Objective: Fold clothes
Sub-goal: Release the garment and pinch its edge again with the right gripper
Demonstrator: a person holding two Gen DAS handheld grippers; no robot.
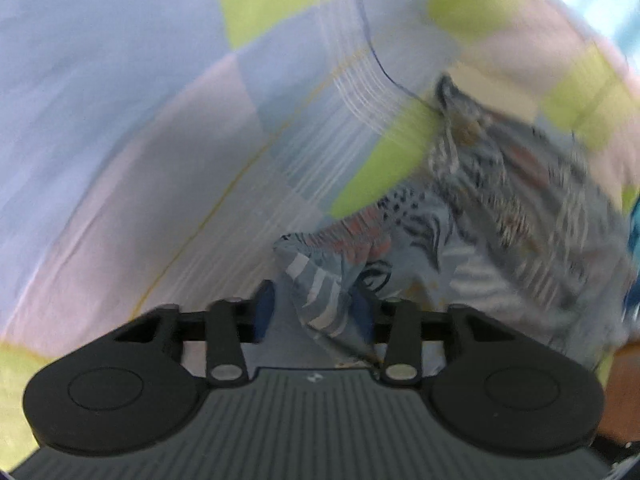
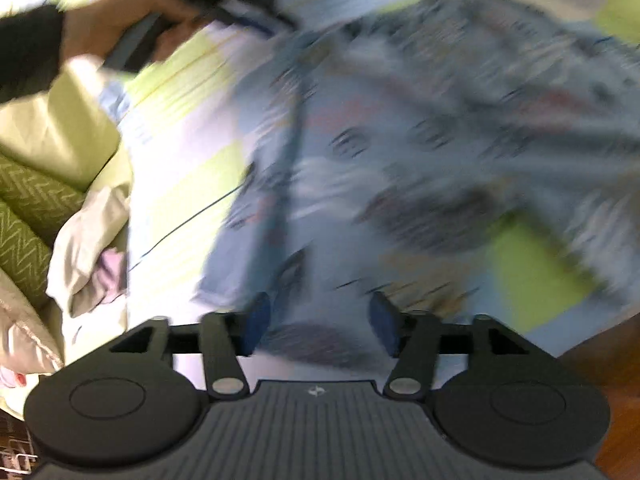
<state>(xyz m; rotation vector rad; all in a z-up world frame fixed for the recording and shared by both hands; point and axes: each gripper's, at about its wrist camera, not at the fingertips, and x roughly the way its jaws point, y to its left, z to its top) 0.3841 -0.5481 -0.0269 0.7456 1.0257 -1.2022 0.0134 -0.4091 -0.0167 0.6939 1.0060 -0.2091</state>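
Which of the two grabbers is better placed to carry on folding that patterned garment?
Probably the left gripper: a fold of the patterned garment sits between its fingers. The right gripper is open and empty above it.

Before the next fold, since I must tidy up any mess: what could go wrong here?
1. The left gripper holds only a bunched corner of the patterned garment; a pull might slip it free.
2. The right gripper is open above the garment and holds nothing, so one side may sag and fold crookedly.
3. The checked bedsheet lies directly beneath; a low pinch could catch it too.
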